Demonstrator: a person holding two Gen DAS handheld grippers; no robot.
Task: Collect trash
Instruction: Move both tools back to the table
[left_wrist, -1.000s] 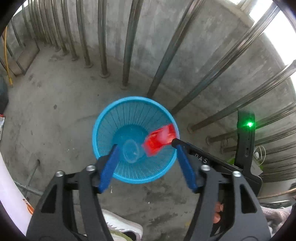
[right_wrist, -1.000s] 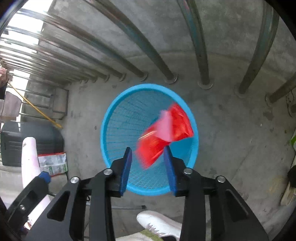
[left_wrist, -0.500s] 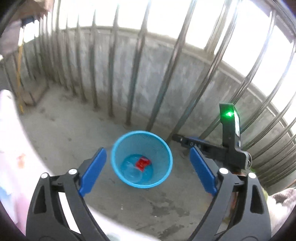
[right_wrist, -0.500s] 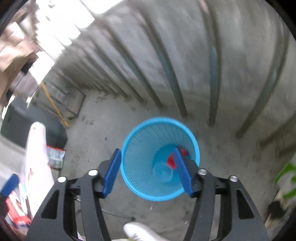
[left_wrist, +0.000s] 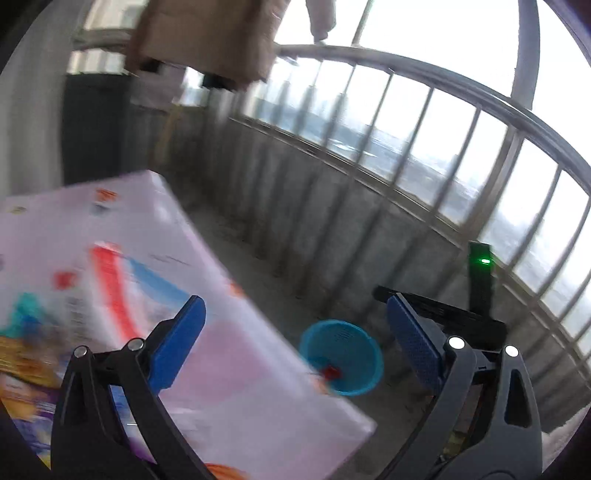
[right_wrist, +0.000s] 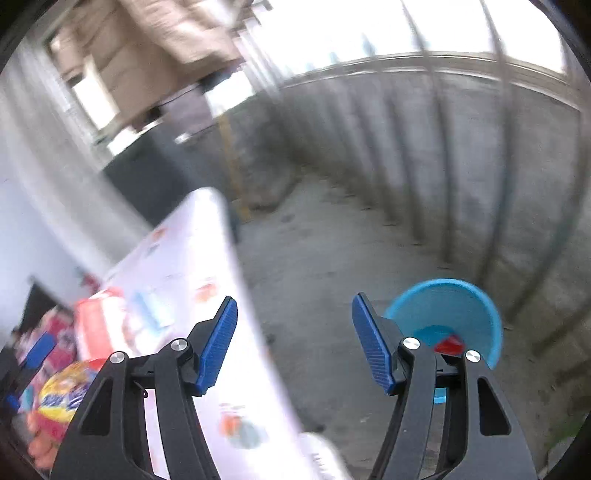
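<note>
- A red wrapper (left_wrist: 331, 372) is lying at the bottom of the blue mesh wastebasket (left_wrist: 364, 386), so at least one piece of trash looks collected.
- The left gripper (left_wrist: 295, 347) is opening to its widest and gripping nothing; the right gripper (right_wrist: 293, 341) is standing partly spread, also empty.
- More seems left: colourful snack packets (right_wrist: 61, 397) are lying on the white table (right_wrist: 192, 266), which is standing just beside the wastebasket.
- A metal railing (left_wrist: 424, 155) is running behind the wastebasket, and brown laundry (left_wrist: 207, 37) is hanging well above it.
- Nothing is blocking the concrete floor (right_wrist: 314, 266) between table and wastebasket.
</note>
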